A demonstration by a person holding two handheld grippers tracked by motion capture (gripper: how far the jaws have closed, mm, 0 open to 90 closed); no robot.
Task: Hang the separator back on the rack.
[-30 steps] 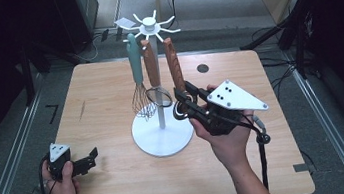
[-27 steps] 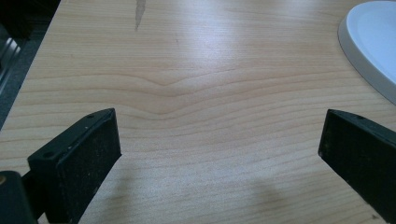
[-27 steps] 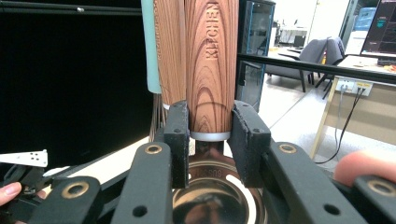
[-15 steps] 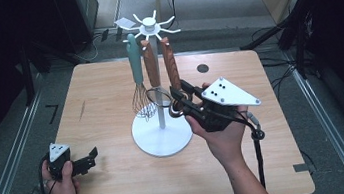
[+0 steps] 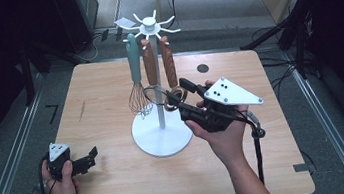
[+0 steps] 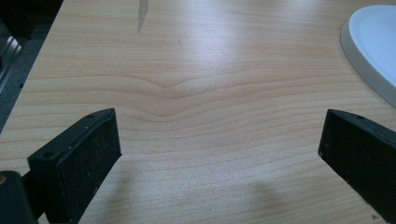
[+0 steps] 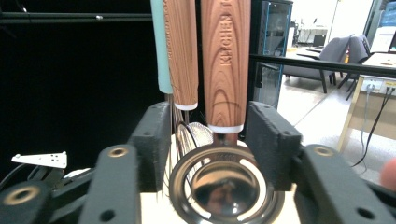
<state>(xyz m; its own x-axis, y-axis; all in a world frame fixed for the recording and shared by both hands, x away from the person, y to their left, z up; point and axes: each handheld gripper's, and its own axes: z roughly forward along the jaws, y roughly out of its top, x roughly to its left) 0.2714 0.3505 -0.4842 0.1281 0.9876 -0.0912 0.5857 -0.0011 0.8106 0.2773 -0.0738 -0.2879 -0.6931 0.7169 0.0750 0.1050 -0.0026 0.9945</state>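
careful now: your right gripper [image 5: 179, 100] is up at the white utensil stand [image 5: 162, 137], its jaws apart on either side of the nearer wood-handled utensil [image 7: 225, 65], just where the handle meets its round metal head [image 7: 227, 186]. in the right gripper view neither pad seems to be touching yet, though you can't be sure on the right side. the utensil hangs from a hook at the top of the stand, beside a second wood-handled utensil [image 7: 182, 51] and the teal-handled whisk [image 5: 135, 76].

the risk is crowding. the left pad sits close to the second handle and the strainer mesh behind it, so closing here could pinch or drag a neighbour along. a sideways pull could tip the stand, since nothing steadies its base. grip too low on the metal neck and the piece may swivel or slip.

your left gripper [image 5: 84, 162] rests on the wooden table [image 6: 196, 93] near its front-left corner, jaws wide apart and empty, well away from the stand.
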